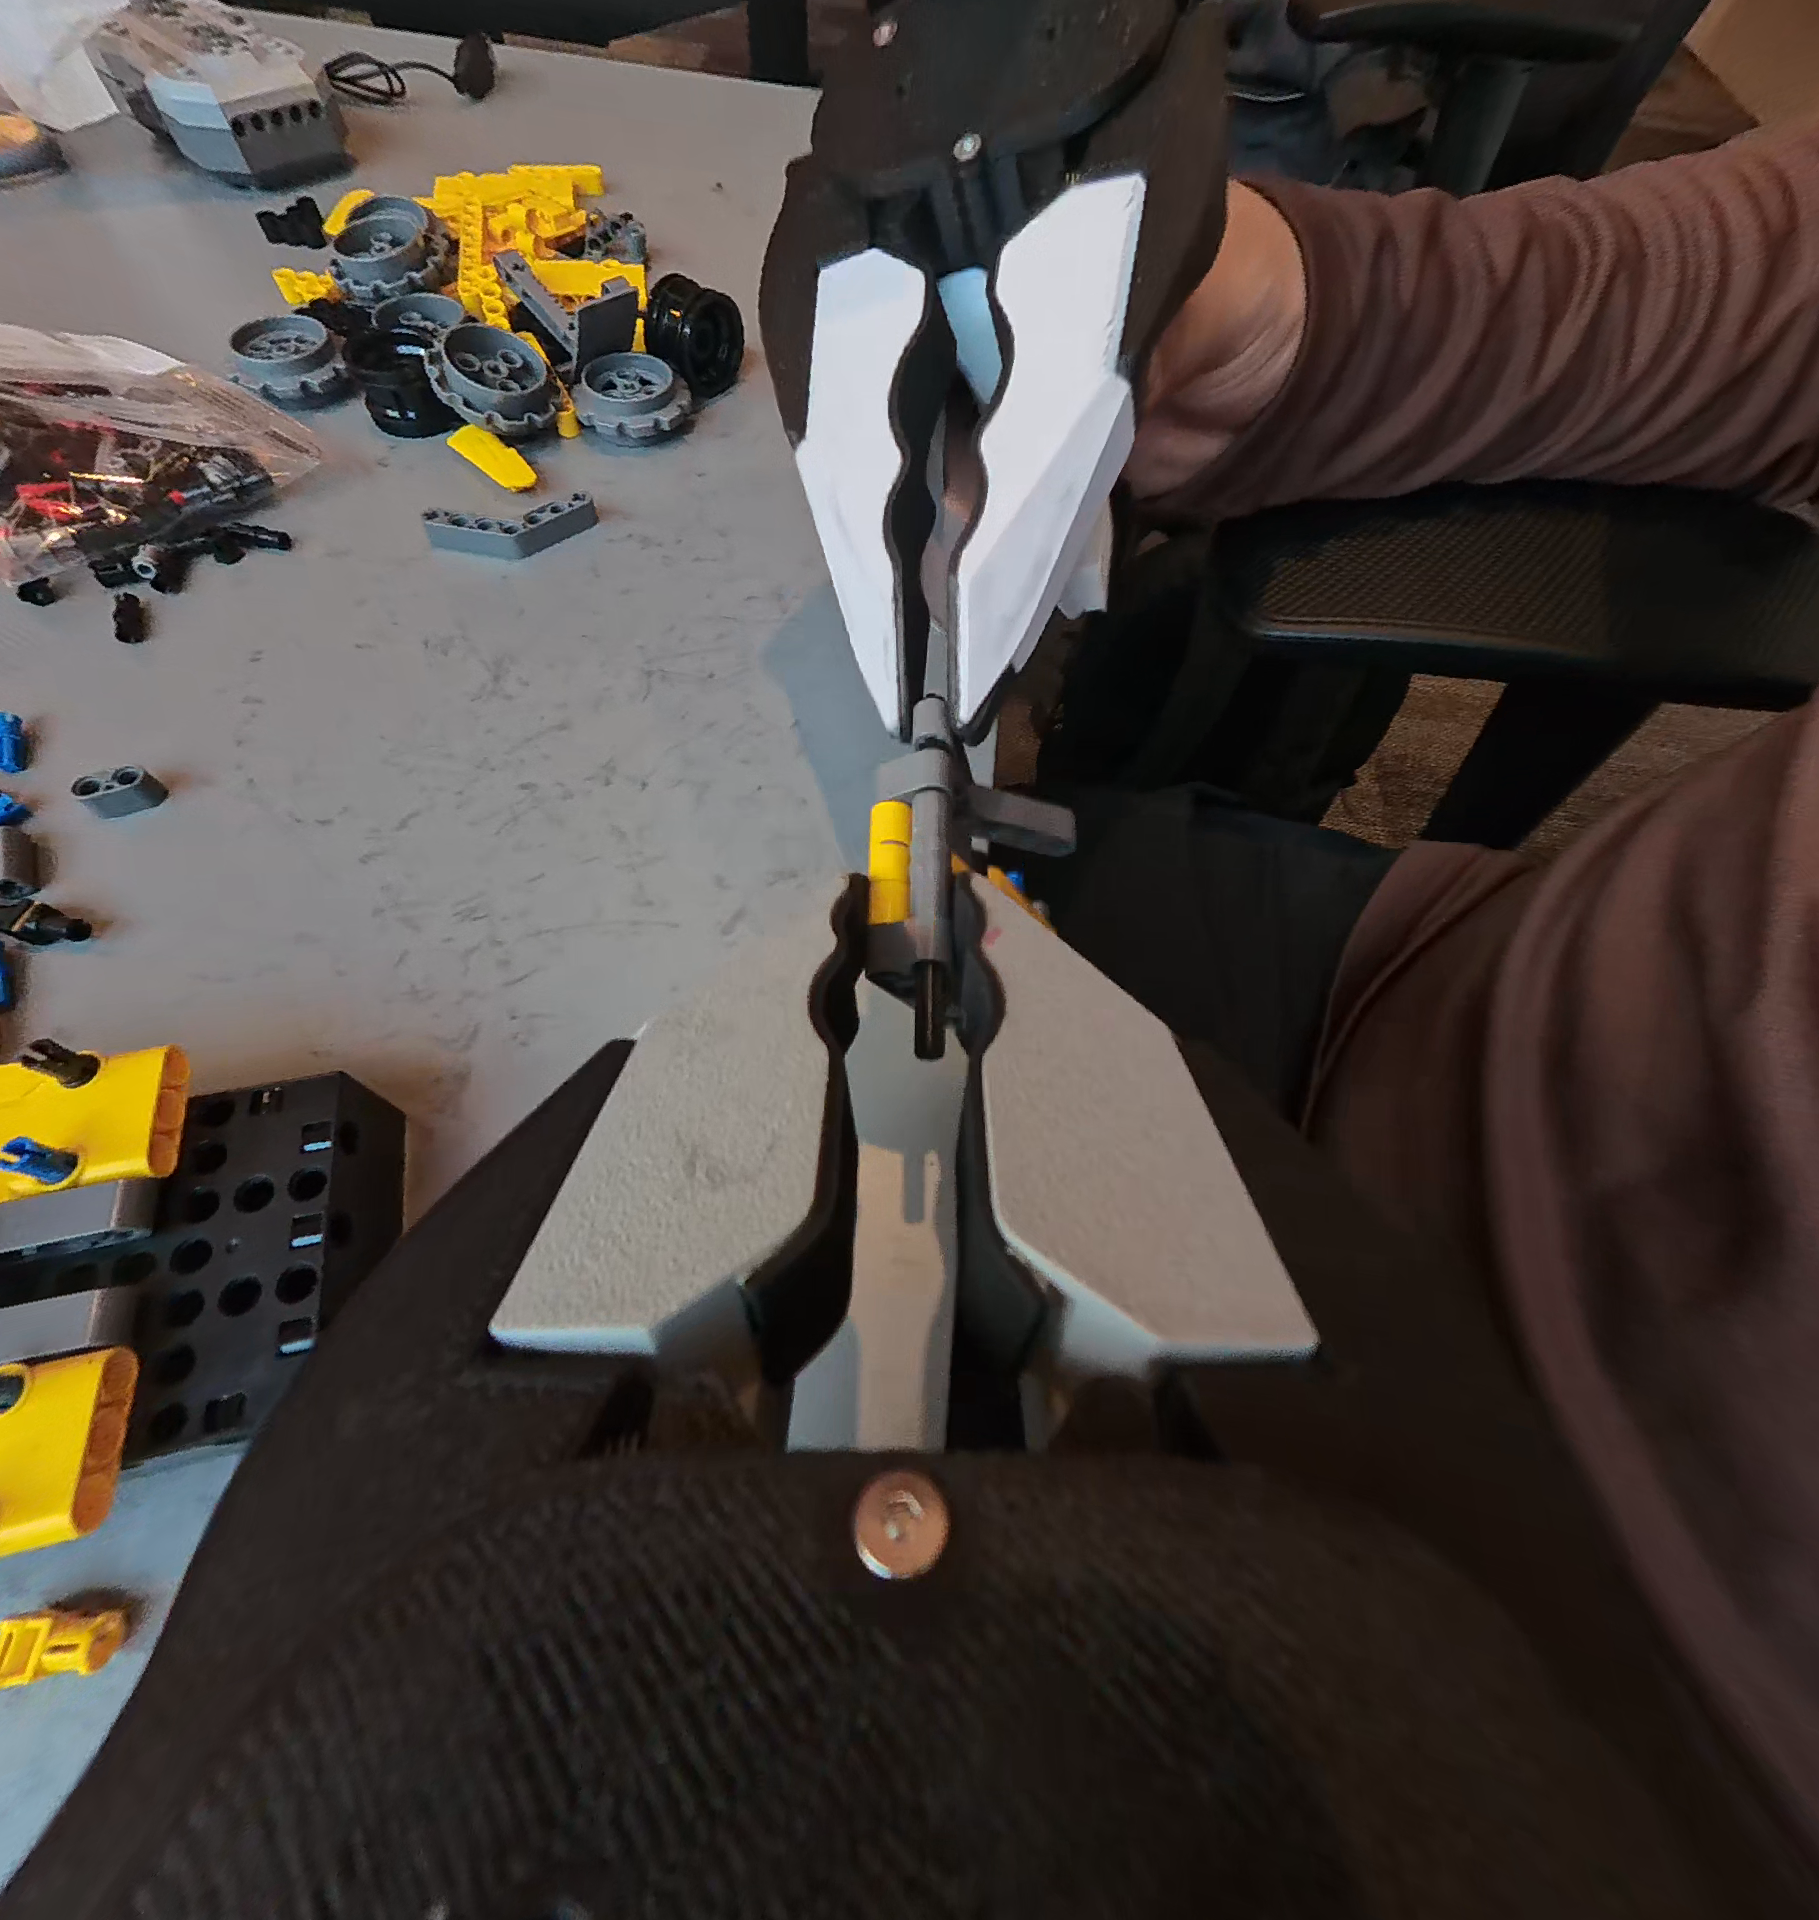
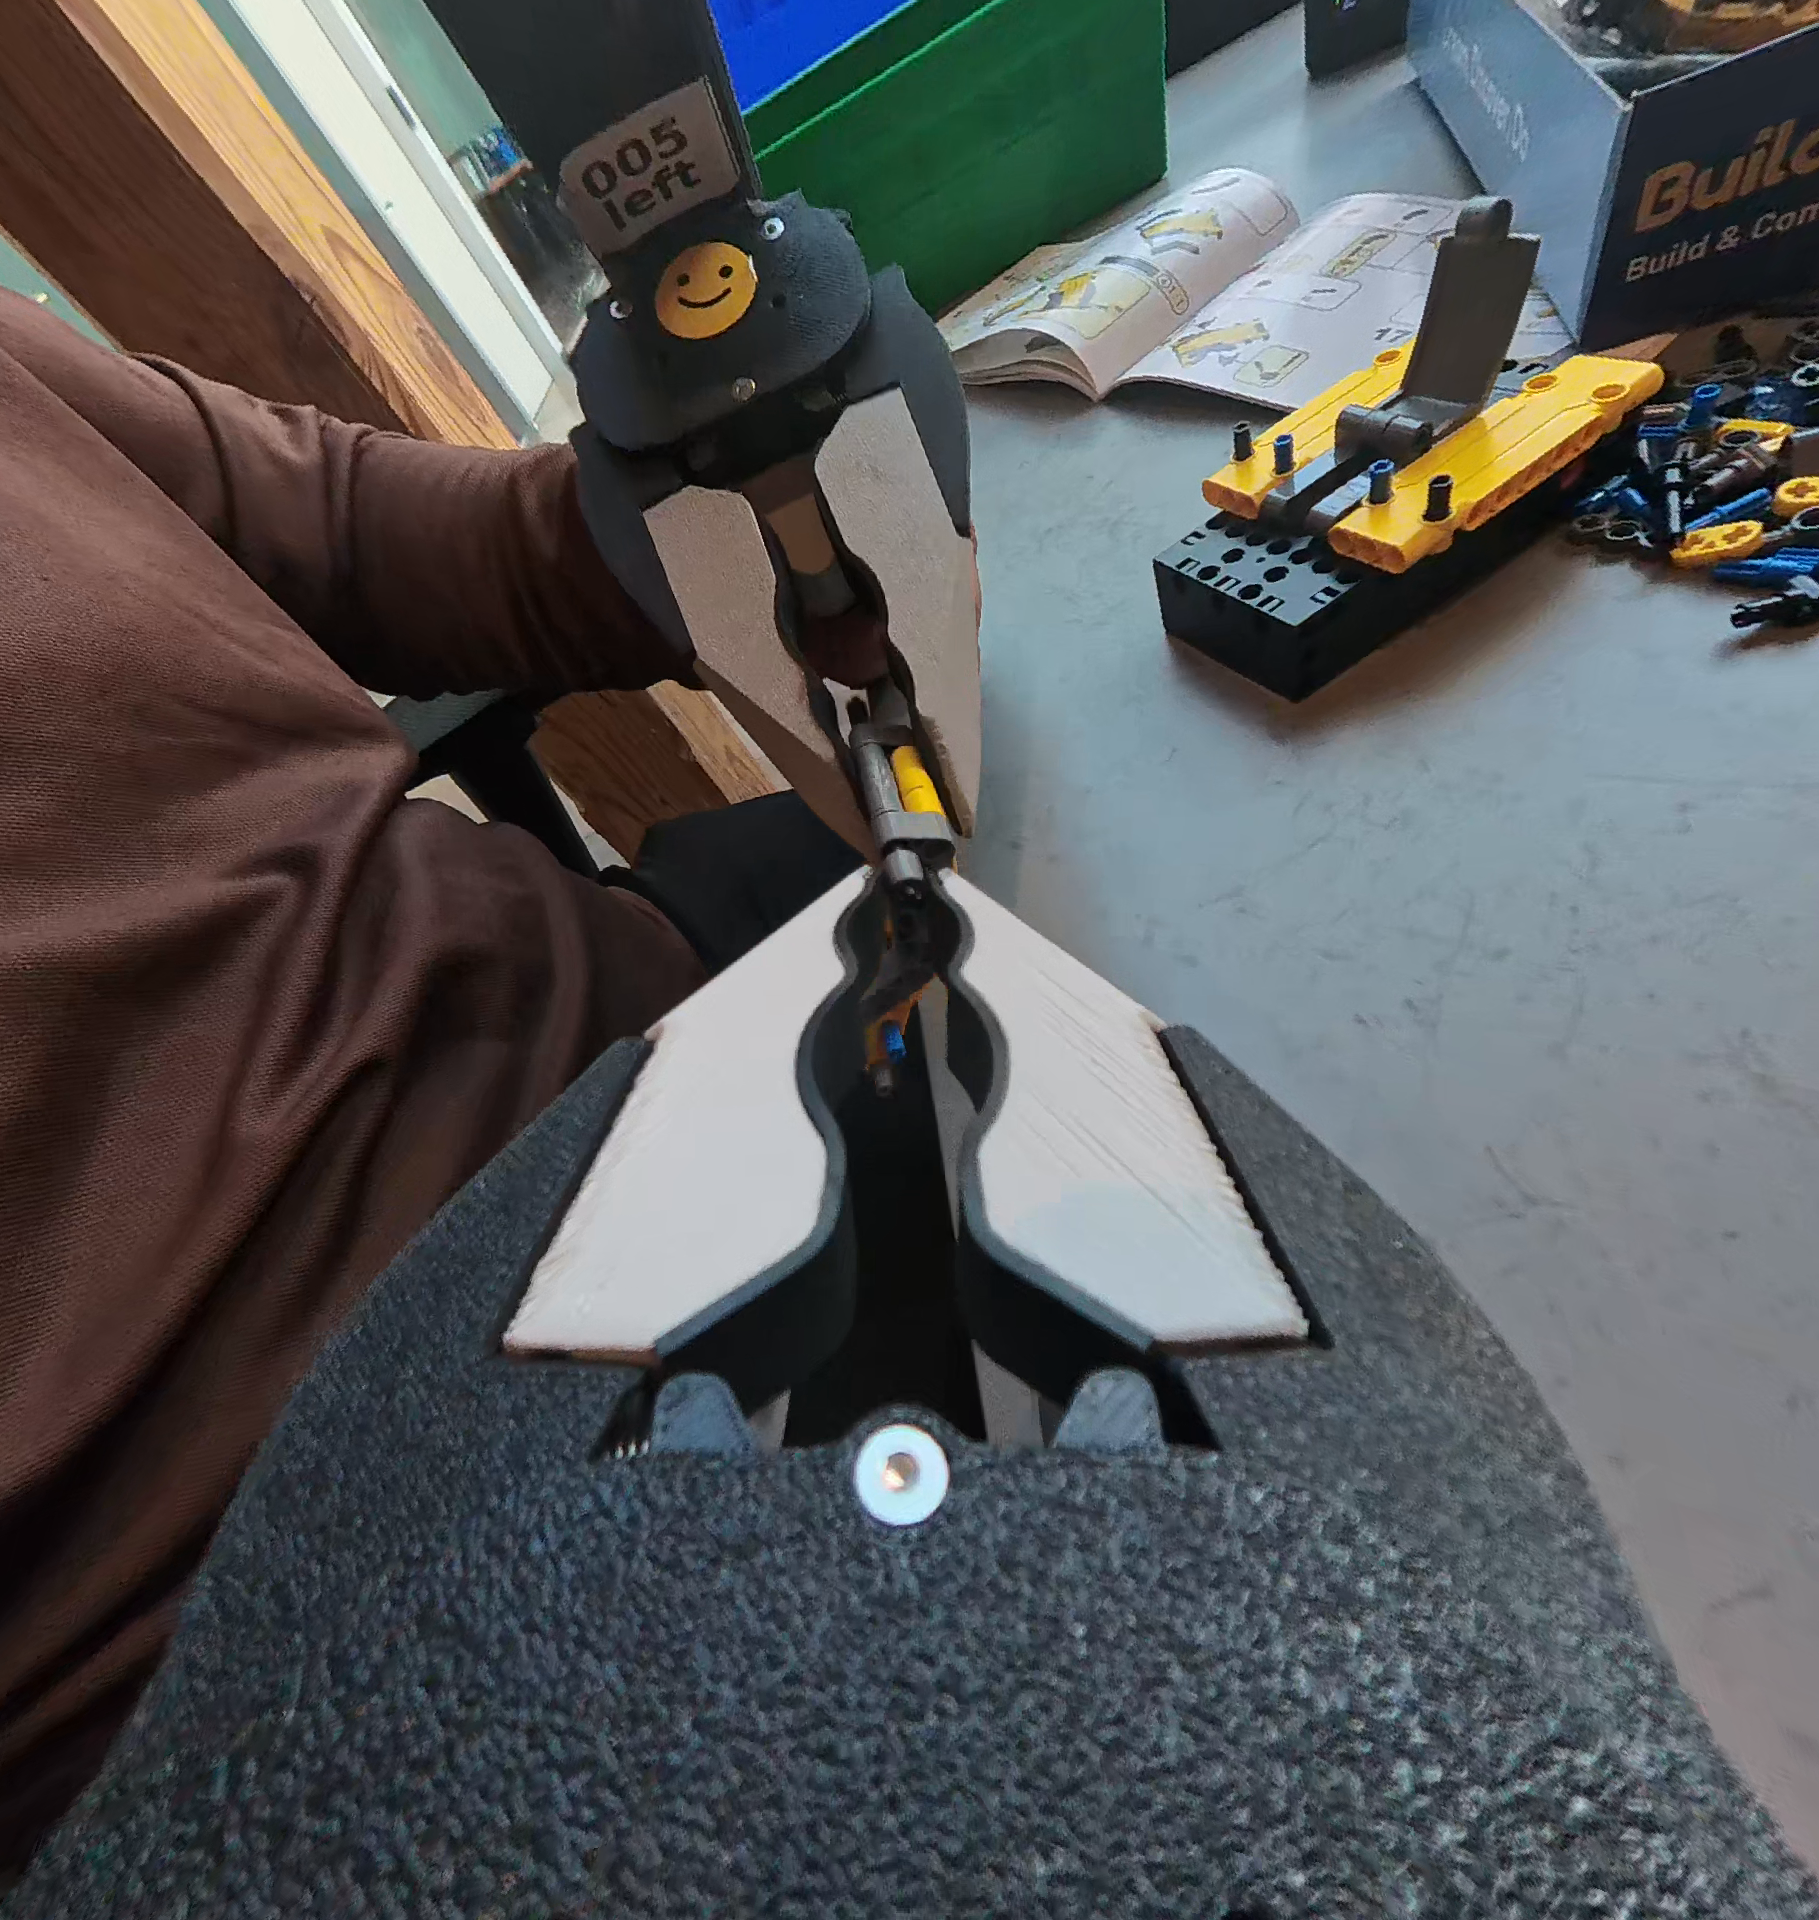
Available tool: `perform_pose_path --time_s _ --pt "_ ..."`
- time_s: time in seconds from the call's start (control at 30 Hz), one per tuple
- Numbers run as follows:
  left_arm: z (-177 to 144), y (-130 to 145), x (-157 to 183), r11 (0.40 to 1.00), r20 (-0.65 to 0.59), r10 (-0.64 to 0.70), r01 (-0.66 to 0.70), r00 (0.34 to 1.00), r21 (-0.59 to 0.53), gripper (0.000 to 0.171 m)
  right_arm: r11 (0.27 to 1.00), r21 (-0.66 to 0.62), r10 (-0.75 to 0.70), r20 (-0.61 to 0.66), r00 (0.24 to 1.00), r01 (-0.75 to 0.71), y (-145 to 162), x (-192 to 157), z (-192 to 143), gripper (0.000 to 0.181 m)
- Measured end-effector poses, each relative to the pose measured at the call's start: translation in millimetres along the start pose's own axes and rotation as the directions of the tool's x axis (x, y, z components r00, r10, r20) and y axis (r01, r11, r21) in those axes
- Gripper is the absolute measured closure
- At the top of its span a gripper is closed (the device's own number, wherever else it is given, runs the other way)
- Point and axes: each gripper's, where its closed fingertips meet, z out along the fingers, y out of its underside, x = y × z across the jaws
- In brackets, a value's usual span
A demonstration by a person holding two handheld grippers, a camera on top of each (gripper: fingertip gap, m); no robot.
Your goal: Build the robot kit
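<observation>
The left tool [image 1: 910,935] is clamped on the near end of a small grey and yellow assembly [image 1: 920,883], and the right tool [image 1: 931,717] pinches its far end, meeting it tip to tip over the bench [image 1: 489,748] edge. To the far left lies a pile of grey wheels [image 1: 489,353]; at the near left sits a black perforated block [image 1: 261,1247] with yellow housings [image 1: 63,1122].

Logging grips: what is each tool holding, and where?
Both grip one small grey-and-yellow assembly: left tool on its yellow end, right tool on its opposite end.
</observation>
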Motion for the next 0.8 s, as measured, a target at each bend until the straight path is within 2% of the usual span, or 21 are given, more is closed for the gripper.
perform_pose_path --time_s 0.13,0.43,0.7,0.8 --pt "1 3 -4 1.0 -0.022 -0.02 0.019 1.0 -0.024 0.159 1.0 -0.028 0.009 -0.011 1.0 -0.009 5 7 4 0.175" --pt "4 10 0 0.995 -0.103 -0.064 0.056 0.993 -0.079 0.16 0.994 -0.085 0.075 0.06 0.995 -0.069 16 5 8 0.176" --pt "5 13 2 0.993 -0.125 -0.076 0.063 0.989 -0.105 0.16 0.989 -0.137 0.064 0.061 0.996 -0.055 24 4 14 0.177" --pt "8 17 5 0.99 -0.125 -0.055 0.038 0.991 -0.132 0.162 0.98 -0.199 0.037 0.044 0.998 -0.027 33 3 21 0.177"
